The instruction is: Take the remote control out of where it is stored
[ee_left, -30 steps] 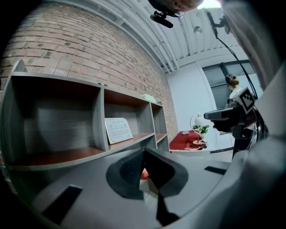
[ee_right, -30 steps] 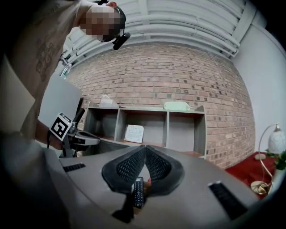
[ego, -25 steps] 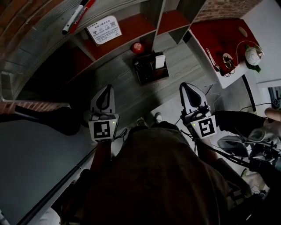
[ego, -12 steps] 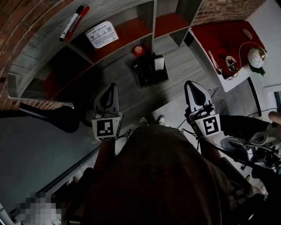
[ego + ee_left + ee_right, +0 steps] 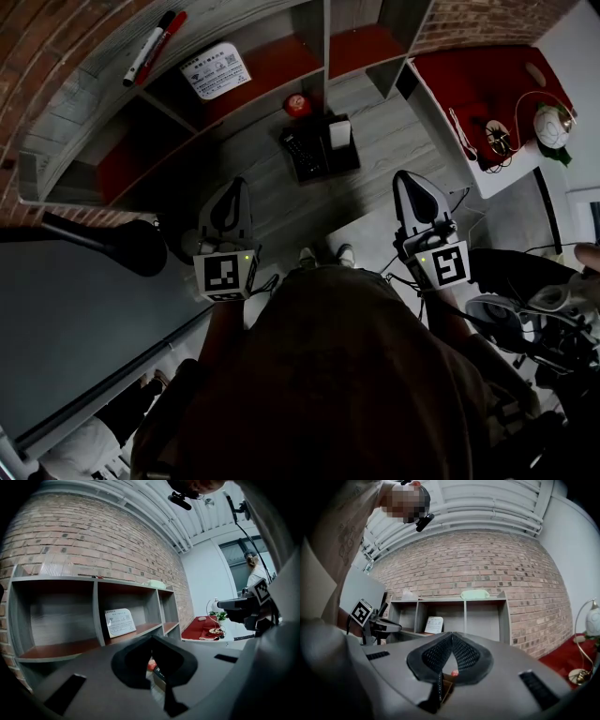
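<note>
while the remote control (image 5: 301,154) sits in its holder (image 5: 326,170), left gripper (image 5: 240,186), right gripper (image 5: 403,179) — jaws together, empty

Office-like room: brick wall (image 5: 487,559), grey cubby shelf (image 5: 96,616), marker pens (image 5: 150,49), red-topped side table (image 5: 469,75), exposed ceiling pipes (image 5: 487,513)

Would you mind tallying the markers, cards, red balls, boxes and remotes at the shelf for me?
Markers: 2 (black marker, red marker)
Card: 1
Red ball: 1
Box: 1
Remote: 1
Total: 6
</note>
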Available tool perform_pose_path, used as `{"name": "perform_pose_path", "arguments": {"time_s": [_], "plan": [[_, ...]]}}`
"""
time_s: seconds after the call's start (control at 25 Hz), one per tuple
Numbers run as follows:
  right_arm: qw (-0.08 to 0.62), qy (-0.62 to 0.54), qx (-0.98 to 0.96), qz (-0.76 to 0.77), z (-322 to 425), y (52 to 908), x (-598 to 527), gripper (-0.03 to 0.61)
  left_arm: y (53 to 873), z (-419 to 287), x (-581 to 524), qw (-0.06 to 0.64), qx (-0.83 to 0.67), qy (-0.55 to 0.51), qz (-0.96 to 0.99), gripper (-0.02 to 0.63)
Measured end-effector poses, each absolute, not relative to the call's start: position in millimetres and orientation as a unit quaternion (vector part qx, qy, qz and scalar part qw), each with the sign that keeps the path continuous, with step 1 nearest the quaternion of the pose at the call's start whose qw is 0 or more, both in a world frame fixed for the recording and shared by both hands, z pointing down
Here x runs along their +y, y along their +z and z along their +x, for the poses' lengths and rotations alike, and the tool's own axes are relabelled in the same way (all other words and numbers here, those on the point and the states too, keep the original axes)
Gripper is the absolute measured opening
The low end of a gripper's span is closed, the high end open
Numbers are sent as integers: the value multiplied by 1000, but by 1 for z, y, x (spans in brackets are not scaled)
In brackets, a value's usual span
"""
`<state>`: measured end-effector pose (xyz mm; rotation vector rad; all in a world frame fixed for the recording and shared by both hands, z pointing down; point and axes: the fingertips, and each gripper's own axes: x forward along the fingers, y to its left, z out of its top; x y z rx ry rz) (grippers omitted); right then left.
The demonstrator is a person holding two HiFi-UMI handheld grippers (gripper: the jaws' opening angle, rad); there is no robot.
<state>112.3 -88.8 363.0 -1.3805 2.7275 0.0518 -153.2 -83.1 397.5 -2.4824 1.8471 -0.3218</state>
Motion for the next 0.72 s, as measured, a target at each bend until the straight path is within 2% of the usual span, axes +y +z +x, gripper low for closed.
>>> {"name": "perform_pose_path", "arguments": {"time_s": [0.72], "plan": [[25,-5,913,-407,81,367,-105,15,379,-154,-76,25,598,-88,-796,11]]}}
